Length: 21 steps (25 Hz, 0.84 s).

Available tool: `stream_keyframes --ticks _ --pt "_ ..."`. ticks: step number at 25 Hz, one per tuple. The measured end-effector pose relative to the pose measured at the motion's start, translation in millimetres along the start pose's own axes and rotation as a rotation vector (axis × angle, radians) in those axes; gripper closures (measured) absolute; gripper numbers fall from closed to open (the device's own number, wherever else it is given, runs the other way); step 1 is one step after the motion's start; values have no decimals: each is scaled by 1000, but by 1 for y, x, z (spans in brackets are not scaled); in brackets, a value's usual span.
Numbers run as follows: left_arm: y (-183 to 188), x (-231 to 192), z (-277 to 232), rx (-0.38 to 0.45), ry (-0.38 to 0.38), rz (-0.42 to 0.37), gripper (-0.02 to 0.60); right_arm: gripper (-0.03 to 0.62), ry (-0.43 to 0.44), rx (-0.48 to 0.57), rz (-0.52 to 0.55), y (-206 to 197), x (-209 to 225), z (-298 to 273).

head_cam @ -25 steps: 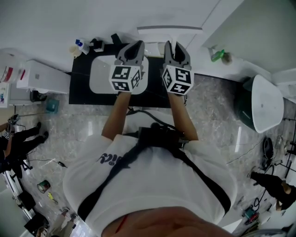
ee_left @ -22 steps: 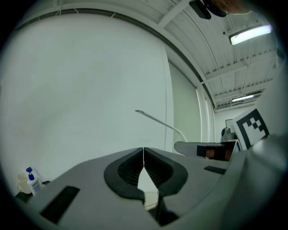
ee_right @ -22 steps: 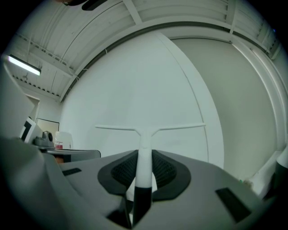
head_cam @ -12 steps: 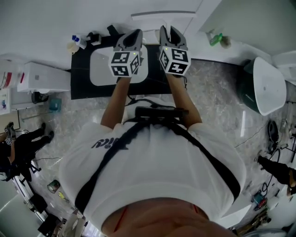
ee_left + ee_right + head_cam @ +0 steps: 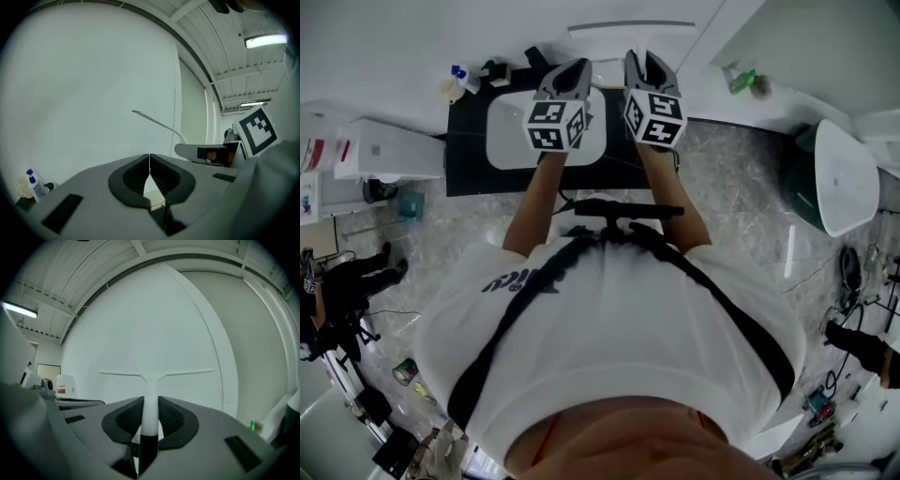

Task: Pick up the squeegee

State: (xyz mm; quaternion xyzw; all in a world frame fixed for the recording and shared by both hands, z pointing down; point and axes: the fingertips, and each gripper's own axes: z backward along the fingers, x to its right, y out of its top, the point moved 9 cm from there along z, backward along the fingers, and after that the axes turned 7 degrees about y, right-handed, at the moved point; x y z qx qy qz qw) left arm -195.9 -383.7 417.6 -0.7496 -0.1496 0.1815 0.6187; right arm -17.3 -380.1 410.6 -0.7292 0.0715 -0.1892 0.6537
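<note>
The squeegee [image 5: 152, 376] is white with a dark lower handle, and its T-shaped blade lies close to the white wall. My right gripper [image 5: 150, 401] is shut on its handle. In the head view the blade [image 5: 630, 25] shows as a thin pale bar above both grippers, with the right gripper [image 5: 645, 61] just under it. My left gripper [image 5: 572, 67] is beside it on the left. In the left gripper view, its jaws [image 5: 149, 157] meet in a thin line with nothing between them, and the squeegee [image 5: 159, 123] shows to the right.
Below the grippers lies a black counter [image 5: 464, 164] with a white basin [image 5: 506, 141]. Small bottles [image 5: 461, 82] stand at its far left corner. A green bottle [image 5: 741, 82] sits on the ledge to the right, a white toilet [image 5: 844, 178] farther right, and a white appliance [image 5: 384, 150] at left.
Both grippers and the squeegee have shifted slightly up in the head view, toward the wall. The right gripper keeps its hold on the handle. The left stays shut.
</note>
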Motion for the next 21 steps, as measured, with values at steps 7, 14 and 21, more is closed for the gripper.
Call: stream_keyframes --ticks 7,14,21 --pt "-3 -18 0 -1 11 19 568 505 3 -8 10 -4 -10 -12" --pt "-2 -20 -1 -2 3 21 568 506 -14 -8 12 -2 -7 -13" --pt "-4 -20 -4 -4 -5 23 568 505 -18 0 19 1 -7 -14"
